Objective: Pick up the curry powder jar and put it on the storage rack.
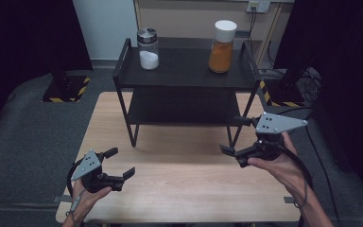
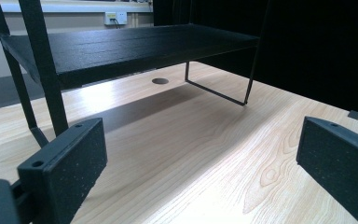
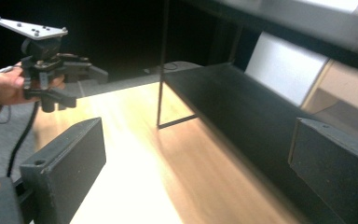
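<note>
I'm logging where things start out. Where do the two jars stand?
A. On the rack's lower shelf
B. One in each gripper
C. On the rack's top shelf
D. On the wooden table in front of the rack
C: the jar of white powder and the jar of orange powder both stand on the top shelf of the black rack.

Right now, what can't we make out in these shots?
- Lower shelf, high view: the top shelf shadows it, so contents unclear.
- Jar labels on the white jar and orange jar: too small.
- Right gripper view: rack blurred.
- Wall socket: cut by the top edge.
</note>
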A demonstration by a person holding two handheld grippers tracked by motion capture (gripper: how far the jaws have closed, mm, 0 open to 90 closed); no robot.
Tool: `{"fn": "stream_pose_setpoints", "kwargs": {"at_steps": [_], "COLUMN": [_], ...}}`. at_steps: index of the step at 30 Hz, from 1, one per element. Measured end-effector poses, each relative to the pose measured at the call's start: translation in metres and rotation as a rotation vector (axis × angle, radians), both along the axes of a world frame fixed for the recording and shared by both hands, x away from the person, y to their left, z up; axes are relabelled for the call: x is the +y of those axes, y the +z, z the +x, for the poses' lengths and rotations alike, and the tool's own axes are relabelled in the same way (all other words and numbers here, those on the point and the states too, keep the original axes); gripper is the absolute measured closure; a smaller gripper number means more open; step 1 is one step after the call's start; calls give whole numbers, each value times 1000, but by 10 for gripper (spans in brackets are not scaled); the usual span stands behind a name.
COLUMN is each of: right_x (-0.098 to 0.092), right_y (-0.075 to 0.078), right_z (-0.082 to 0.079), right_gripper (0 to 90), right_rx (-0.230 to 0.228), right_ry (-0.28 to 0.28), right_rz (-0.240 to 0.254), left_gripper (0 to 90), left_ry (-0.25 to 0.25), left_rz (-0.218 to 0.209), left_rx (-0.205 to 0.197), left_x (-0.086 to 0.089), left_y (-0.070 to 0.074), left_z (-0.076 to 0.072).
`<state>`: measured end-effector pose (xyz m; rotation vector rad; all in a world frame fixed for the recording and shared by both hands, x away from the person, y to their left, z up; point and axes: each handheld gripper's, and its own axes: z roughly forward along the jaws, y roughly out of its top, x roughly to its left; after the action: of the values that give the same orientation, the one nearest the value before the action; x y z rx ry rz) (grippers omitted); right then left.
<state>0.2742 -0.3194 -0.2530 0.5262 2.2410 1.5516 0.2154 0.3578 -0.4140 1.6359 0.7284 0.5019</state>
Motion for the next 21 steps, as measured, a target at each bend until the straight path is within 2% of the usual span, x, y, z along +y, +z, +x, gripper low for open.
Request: {"fn": "stream_pose_setpoints", "kwargs": {"at_steps": [3,5,6,7,8,9,11,12,16,21], "right_x": [4,4,4,4,4,4,3,3,3,2], "right_y": [-15,-27,-39,-39,-50,-50,-66,-66,-89,-108], "right_z": [-5,-7,-9,-9,-11,-11,-12,-12,-16,-22], "right_gripper": [42,42,41,41,41,41,40,40,39,39], "right_rx": [-2,14,27,27,38,38,62,62,90,119], "right_ry": [-25,-28,-36,-36,-49,-49,-60,-60,-93,-120], "right_rz": [-29,-28,-35,-35,-38,-38,-27,-27,-36,-49], "left_gripper": [3,3,4,4,4,4,4,4,3,4], "left_ry": [2,2,2,2,1,1,1,1,3,4], "left_rz": [-2,-2,-3,-2,0,4,11,11,11,14], "left_rx": [0,-1,-2,-2,-1,-1,-4,-4,-4,-6], "left_x": [1,1,1,1,0,0,-1,-1,-1,-2], "left_y": [0,0,0,0,0,0,1,1,0,0], "left_z": [0,0,0,0,0,0,-1,-1,-1,-1]}}
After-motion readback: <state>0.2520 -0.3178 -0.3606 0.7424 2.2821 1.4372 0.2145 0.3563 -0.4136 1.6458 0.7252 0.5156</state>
